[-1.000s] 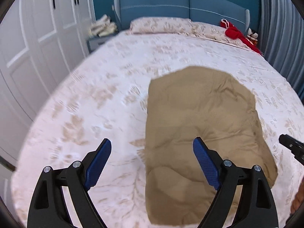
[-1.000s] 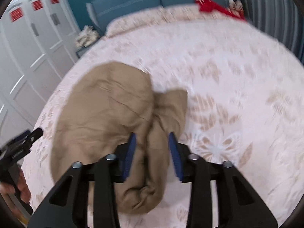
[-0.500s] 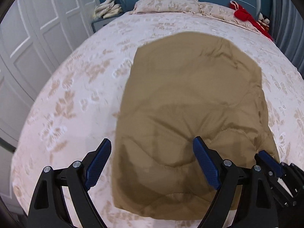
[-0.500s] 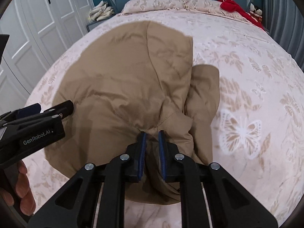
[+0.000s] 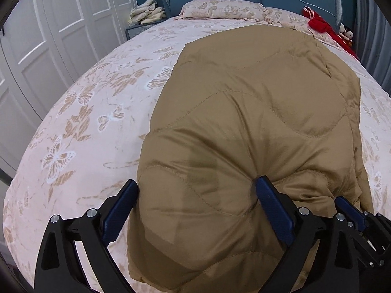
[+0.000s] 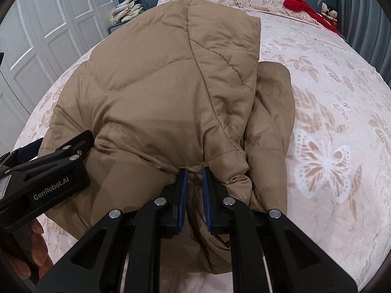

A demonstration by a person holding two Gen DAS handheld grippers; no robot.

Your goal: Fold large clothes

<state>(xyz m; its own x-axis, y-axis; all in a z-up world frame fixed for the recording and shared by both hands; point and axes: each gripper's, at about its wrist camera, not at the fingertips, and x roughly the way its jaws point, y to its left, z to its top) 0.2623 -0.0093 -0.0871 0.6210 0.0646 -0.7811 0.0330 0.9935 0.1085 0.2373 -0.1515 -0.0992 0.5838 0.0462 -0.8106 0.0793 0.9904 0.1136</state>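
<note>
**Pinching one fold of the jacket while the other jaws stand wide over it**

Clamped between the blue pads of the right gripper [image 6: 194, 175] is a gathered ridge of the tan quilted puffer jacket [image 6: 158, 92]; the jaws are nearly together, with only that thin fold of cloth between them. The grip sits at the near edge of the garment, probably so that edge can be lifted and carried over for the next fold.

The left gripper [image 5: 199, 196] has just been opening and now stands as wide as it goes. Its one pad lies at the jacket's left border, the other presses a dimple into the padded top, and the fabric between them is not squeezed. That stance reads as straddling the near left part of the jacket, ready to close on it.

The jacket lies on the round bed with the pale butterfly-print cover [image 5: 80, 127], already doubled into a thick bundle, a loose flap sticking out to its right in the right wrist view.

Hard to make out: which part of the garment is pinched, since the fold hides seams and sleeves. The near hem is cut off behind both tools. Only a sliver of the person's hand [image 6: 36, 249] shows under the left tool.
</note>
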